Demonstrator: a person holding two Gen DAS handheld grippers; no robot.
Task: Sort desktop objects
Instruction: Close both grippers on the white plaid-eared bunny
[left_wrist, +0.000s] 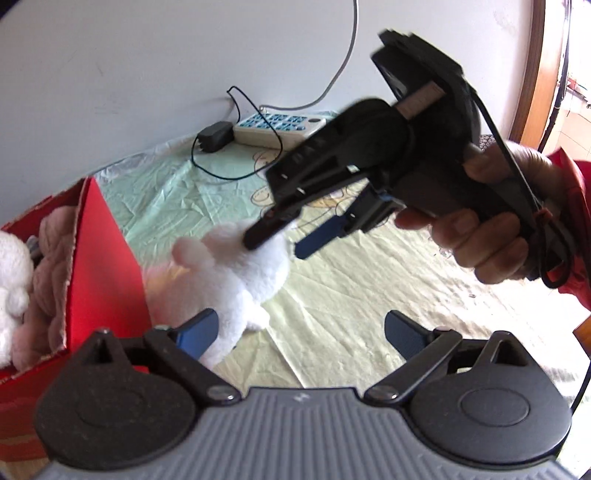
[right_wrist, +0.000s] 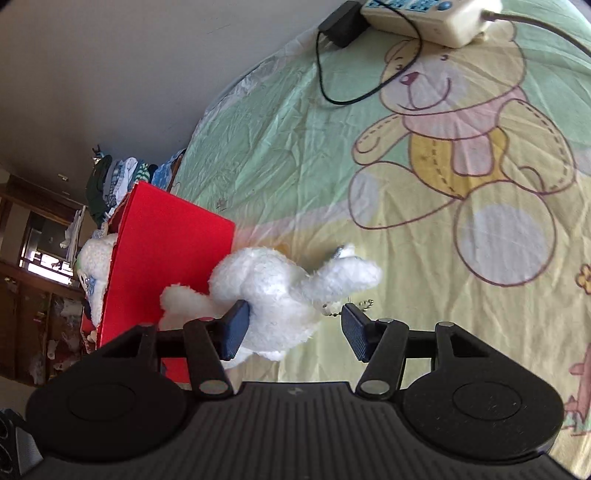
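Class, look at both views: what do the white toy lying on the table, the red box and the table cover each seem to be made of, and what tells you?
White toy: plush synthetic fur, fluffy matt pile. Red box: probably cardboard, smooth matt red outside, with a ragged pale torn rim. Table cover: likely thin plastic film over printed cloth, given its glossy creases and the bear print underneath.

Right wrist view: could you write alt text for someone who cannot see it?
A fluffy white plush toy lies on a pastel bedsheet printed with a cartoon bear, beside a red cardboard box. The right gripper reaches toward it, fingers apart, the left pad at the fur.
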